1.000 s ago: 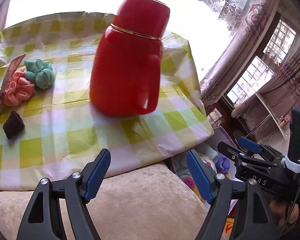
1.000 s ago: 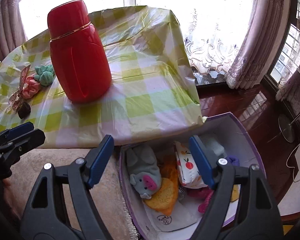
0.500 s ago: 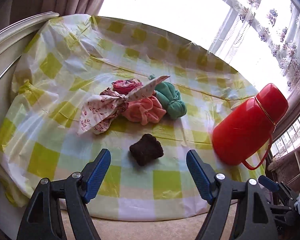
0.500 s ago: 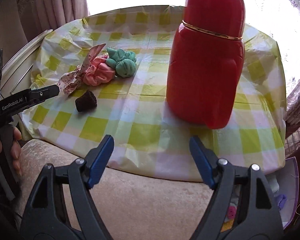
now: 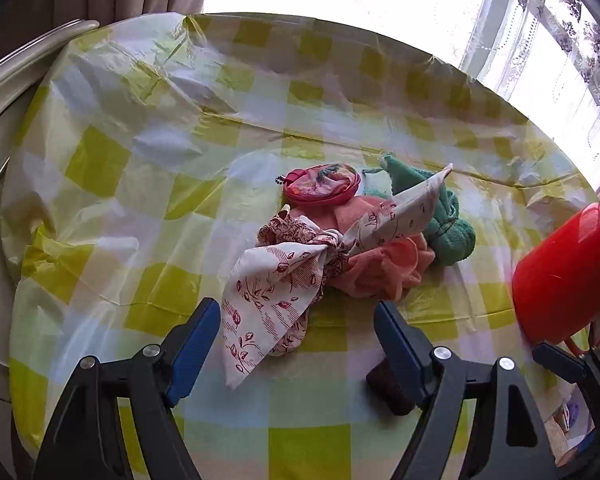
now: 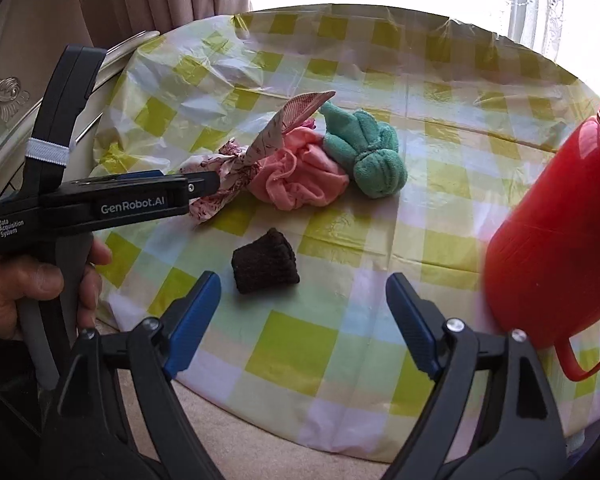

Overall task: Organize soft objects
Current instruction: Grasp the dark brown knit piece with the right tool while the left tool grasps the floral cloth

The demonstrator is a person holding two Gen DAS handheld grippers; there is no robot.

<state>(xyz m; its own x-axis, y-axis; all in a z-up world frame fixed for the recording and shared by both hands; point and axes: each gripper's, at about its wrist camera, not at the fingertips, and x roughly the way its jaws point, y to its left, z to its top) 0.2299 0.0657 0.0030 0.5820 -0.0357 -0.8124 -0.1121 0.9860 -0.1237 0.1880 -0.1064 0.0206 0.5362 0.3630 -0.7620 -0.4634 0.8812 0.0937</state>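
A pile of soft things lies on the checked tablecloth (image 5: 148, 160): a floral knotted cloth (image 5: 276, 288), a pink cloth (image 5: 380, 268), a green towel bundle (image 5: 448, 220) and a red pouch (image 5: 320, 184). A dark brown sock roll (image 5: 388, 384) lies apart, nearer me. My left gripper (image 5: 296, 344) is open just above the floral cloth's near end, its pads clear of it. My right gripper (image 6: 304, 316) hovers just short of the sock roll (image 6: 266, 260), its jaws opening with nothing between them. In the right wrist view the left gripper (image 6: 196, 186) reaches the floral cloth (image 6: 236, 168).
A tall red thermos (image 6: 560, 220) with a handle stands on the right of the table, close beside my right gripper's right finger. A curved metal rail (image 5: 28, 52) and curtains border the table on the left. A beige cushion (image 6: 260, 448) lies below the table edge.
Both views have swung left, away from the thermos and the purple basket of toys, onto the cloth pile. Both grippers are now closer to the pile, and the right jaws stand wider.
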